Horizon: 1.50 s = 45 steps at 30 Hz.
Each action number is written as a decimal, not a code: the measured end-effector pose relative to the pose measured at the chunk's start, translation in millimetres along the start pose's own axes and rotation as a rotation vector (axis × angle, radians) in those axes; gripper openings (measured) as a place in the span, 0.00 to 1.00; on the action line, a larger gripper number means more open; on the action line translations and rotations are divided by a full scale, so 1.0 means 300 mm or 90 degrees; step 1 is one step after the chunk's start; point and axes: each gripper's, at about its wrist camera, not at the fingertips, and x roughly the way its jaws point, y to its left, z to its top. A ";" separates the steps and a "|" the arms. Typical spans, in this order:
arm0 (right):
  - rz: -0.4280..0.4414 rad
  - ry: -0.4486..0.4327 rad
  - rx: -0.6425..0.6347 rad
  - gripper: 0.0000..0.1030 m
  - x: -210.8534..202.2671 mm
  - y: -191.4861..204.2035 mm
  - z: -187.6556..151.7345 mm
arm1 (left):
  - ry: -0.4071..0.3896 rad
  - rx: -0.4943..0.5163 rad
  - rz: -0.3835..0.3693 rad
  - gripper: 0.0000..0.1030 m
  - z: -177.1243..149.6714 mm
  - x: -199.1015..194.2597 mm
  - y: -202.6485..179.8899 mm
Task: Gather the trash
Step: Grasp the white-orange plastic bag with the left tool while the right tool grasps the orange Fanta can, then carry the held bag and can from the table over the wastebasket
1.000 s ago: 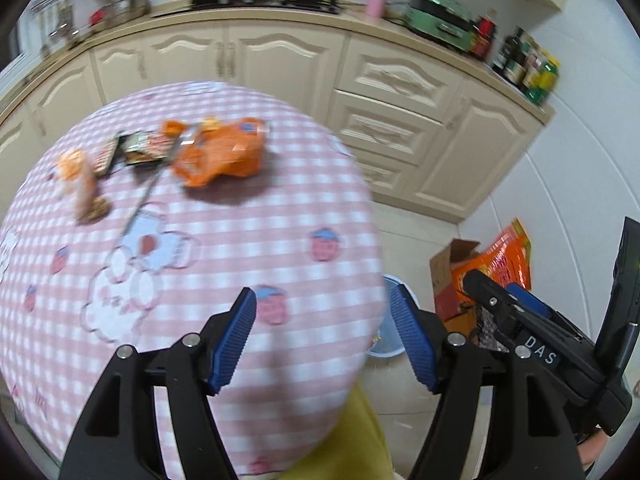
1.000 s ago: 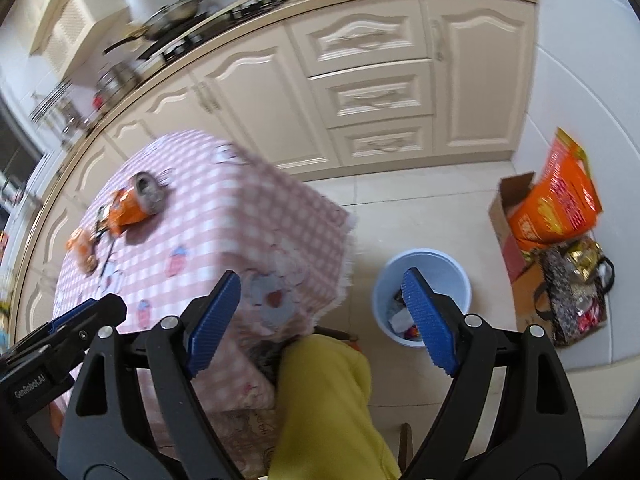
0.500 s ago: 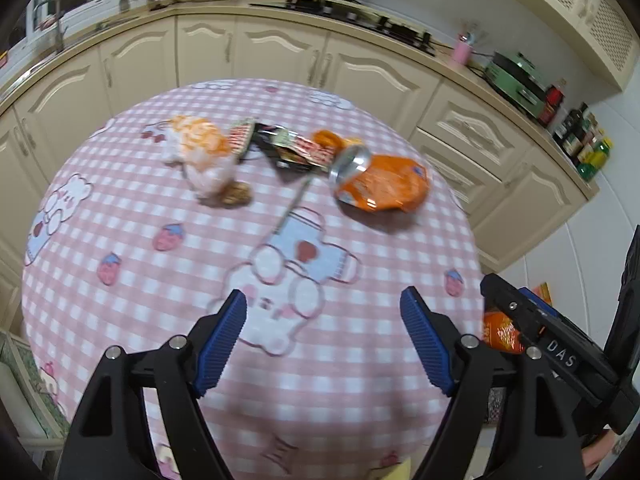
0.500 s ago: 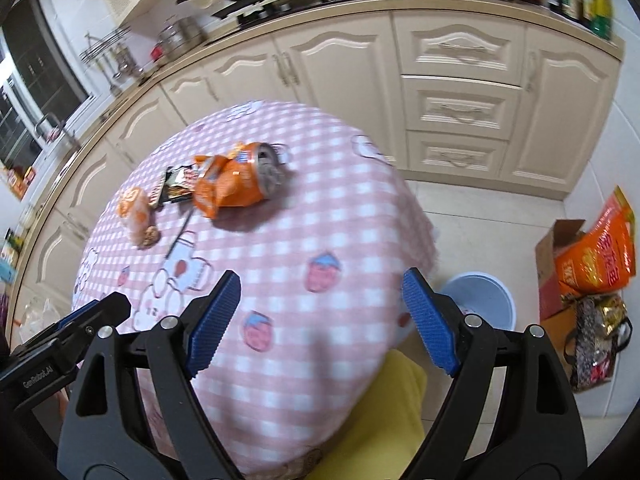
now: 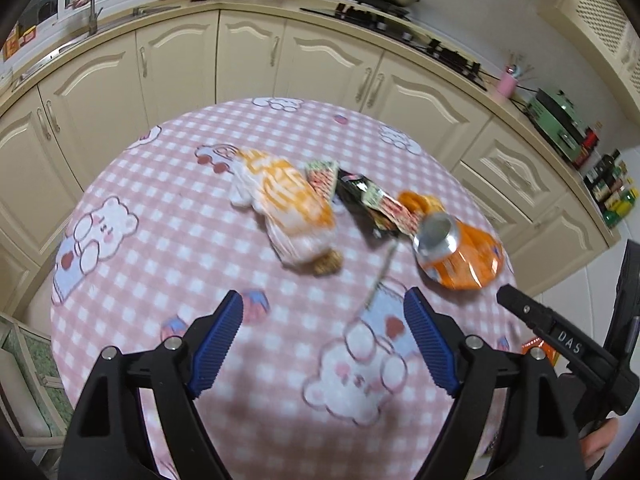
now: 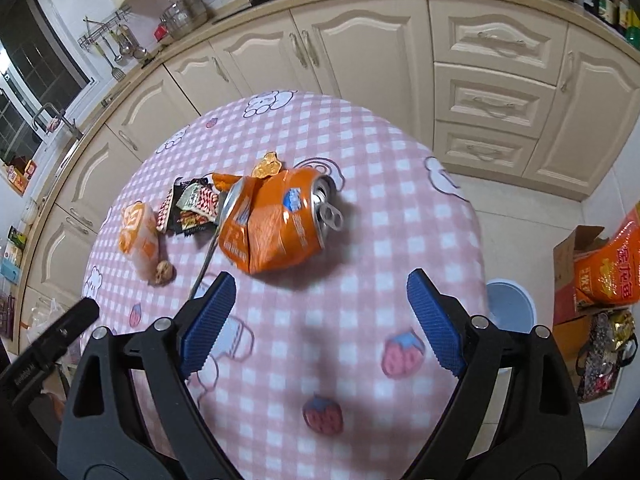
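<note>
Trash lies on the pink checked table (image 5: pixel 160 240): a crushed orange can (image 5: pixel 456 252), an orange-and-white wrapper (image 5: pixel 288 204), dark snack packets (image 5: pixel 364 200), a brown walnut-like lump (image 5: pixel 328 264) and a thin stick (image 5: pixel 380 276). My left gripper (image 5: pixel 324 344) is open and empty above the near side of the table, short of the wrapper. In the right wrist view the can (image 6: pixel 280 220) lies just beyond my open, empty right gripper (image 6: pixel 322 320), with the wrapper (image 6: pixel 140 236) and packets (image 6: pixel 188 208) to its left.
A blue bin (image 6: pixel 510 312) stands on the floor right of the table, beside a cardboard box (image 6: pixel 576 252) and an orange bag (image 6: pixel 612 268). Cream kitchen cabinets (image 5: pixel 240 56) run behind the table.
Both grippers swung from the floor and bin side back over the table and closer to the trash. Both stay open and empty.
</note>
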 end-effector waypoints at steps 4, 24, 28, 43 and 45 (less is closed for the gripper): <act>0.001 0.017 0.006 0.84 0.059 0.001 0.048 | 0.020 -0.021 0.009 0.79 0.075 0.075 0.033; 0.069 0.033 -0.010 0.54 0.214 0.038 0.142 | 0.091 -0.096 -0.037 0.37 0.174 0.329 0.170; 0.080 0.013 -0.010 0.27 0.187 0.038 0.141 | 0.079 -0.096 -0.018 0.37 0.160 0.300 0.183; 0.076 -0.022 0.002 0.25 0.023 -0.025 0.048 | 0.022 -0.036 -0.015 0.37 0.069 0.113 0.066; 0.074 -0.028 0.007 0.25 -0.006 -0.041 0.030 | 0.017 -0.022 -0.025 0.37 0.050 0.086 0.030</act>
